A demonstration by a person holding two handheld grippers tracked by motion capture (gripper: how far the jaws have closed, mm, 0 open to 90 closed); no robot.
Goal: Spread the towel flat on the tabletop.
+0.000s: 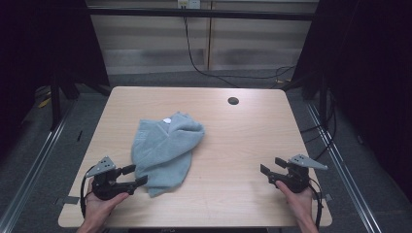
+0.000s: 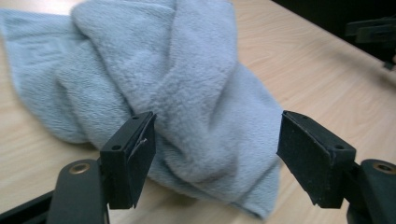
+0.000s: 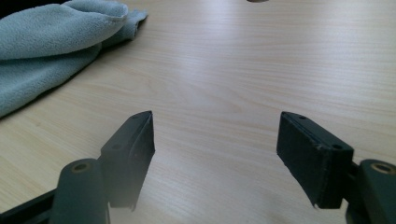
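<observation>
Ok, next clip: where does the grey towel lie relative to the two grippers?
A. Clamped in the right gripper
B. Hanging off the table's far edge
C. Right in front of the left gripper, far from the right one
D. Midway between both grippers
C: the towel lies crumpled just ahead of the open left gripper, its near end between the jaws in the left gripper view, while the open right gripper points at bare table.

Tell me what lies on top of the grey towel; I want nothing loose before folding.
A small white tag sits on the crumpled grey towel near its far edge. Whatever its folds cover stays hidden.
</observation>
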